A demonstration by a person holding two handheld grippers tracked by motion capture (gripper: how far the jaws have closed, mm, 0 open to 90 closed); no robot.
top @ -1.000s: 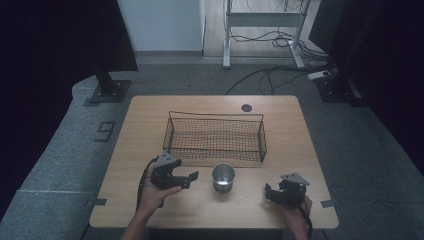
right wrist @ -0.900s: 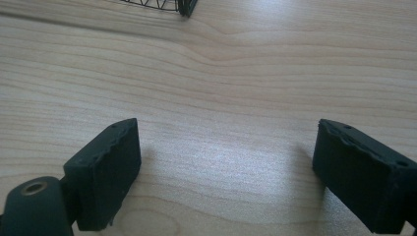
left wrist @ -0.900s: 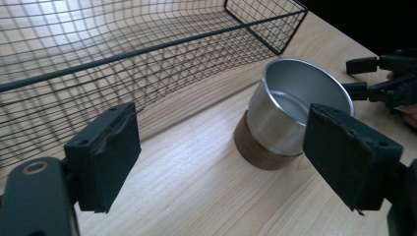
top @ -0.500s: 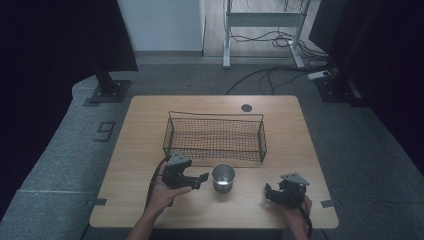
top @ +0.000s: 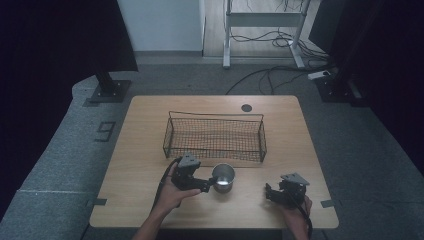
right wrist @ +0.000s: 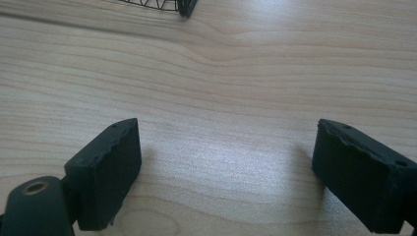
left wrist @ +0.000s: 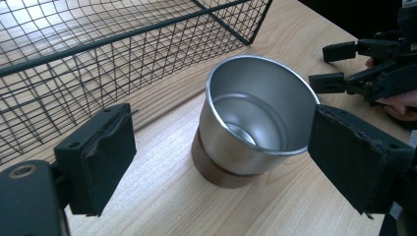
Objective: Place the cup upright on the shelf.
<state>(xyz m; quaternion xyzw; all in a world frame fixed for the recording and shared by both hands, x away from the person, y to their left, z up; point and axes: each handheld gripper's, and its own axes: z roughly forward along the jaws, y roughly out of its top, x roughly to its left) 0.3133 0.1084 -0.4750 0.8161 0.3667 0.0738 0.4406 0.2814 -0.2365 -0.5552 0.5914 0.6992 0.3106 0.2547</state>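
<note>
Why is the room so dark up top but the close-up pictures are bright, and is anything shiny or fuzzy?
High view: dim, with near-black corners, and the metal cup shows a small glint. Left gripper view: bright and sharp, with light shining inside the cup, while the near black fingers look a bit soft. Right gripper view: evenly lit wooden table, with soft shadows beside the fingers.

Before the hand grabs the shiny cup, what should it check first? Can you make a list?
1. Cup standing upright on the table: ok.
2. Cup empty inside: ok.
3. Left gripper open, jaws just been opening, pads not touching the cup: ok.
4. Cup fully between the jaws: not ok, it sits a little ahead of them.
5. Wire basket out of the way, behind the cup: ok.
6. Right gripper resting apart from the cup, open with nothing in it: ok.
</note>
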